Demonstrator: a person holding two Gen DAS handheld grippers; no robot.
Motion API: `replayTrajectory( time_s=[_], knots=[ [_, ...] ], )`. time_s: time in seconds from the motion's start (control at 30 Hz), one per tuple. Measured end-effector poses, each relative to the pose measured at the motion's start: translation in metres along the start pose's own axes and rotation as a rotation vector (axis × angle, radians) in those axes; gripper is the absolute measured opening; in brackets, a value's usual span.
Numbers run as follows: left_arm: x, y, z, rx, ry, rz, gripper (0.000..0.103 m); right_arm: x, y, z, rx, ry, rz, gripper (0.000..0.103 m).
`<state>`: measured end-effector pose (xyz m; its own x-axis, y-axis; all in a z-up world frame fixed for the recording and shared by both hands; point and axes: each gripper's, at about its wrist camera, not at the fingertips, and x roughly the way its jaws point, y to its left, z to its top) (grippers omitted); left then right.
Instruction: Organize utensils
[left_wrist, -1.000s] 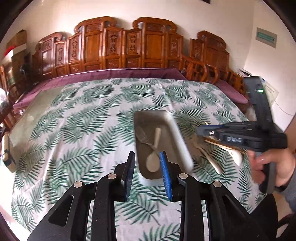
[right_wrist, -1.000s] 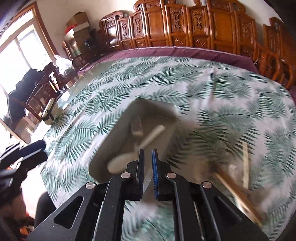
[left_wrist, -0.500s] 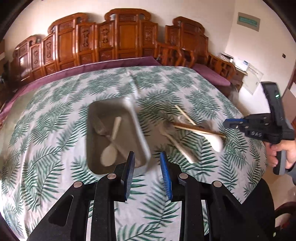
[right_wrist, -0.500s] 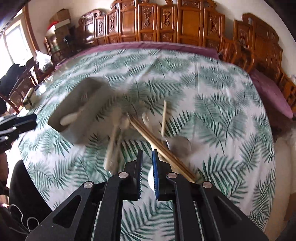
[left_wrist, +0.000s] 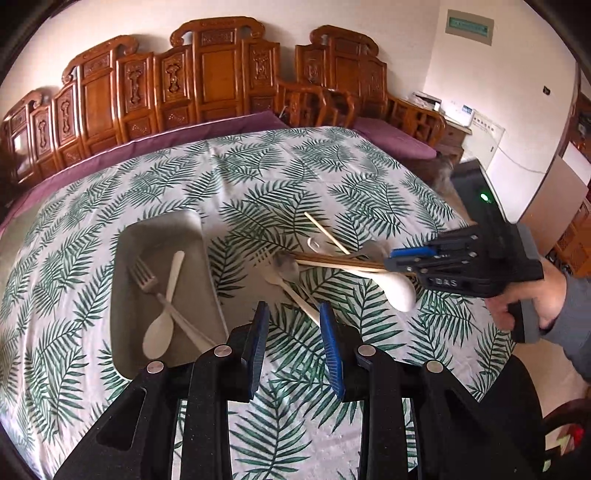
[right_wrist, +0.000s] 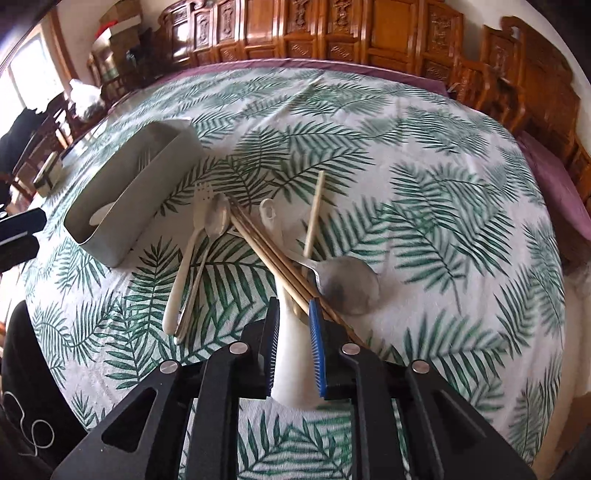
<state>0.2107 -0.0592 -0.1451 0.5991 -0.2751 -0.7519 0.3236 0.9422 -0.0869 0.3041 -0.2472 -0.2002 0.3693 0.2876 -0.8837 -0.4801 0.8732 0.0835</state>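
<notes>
Right wrist view: opening right hand-held gripper (right_wrist: 293, 325) angled down, astride white spoon (right_wrist: 291, 354).

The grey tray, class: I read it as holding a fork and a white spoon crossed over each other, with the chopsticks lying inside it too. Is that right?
Not quite. The grey tray does hold a fork and a white spoon crossed over each other, but the chopsticks are not inside it. They lie outside on the leaf-print tablecloth, among the loose utensils to the tray's right. The left wrist view shows this.
</notes>
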Motion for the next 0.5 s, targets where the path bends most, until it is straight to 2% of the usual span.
replayTrajectory(
  time_s=[0.27, 0.37, 0.5],
  knots=[
    [0.009, -0.003, 0.000, -0.006, 0.019, -0.011, 0.027, 0.029, 0.018, 0.021, -0.110, 0.067, 0.019, 0.018],
    [0.009, -0.002, -0.001, -0.008, 0.021, -0.011, 0.027, 0.041, 0.025, 0.022, -0.163, 0.109, -0.009, 0.018],
    [0.007, 0.001, -0.002, -0.015, 0.016, -0.009, 0.027, 0.040, 0.024, 0.028, -0.169, 0.098, -0.011, 0.018]
  ],
)
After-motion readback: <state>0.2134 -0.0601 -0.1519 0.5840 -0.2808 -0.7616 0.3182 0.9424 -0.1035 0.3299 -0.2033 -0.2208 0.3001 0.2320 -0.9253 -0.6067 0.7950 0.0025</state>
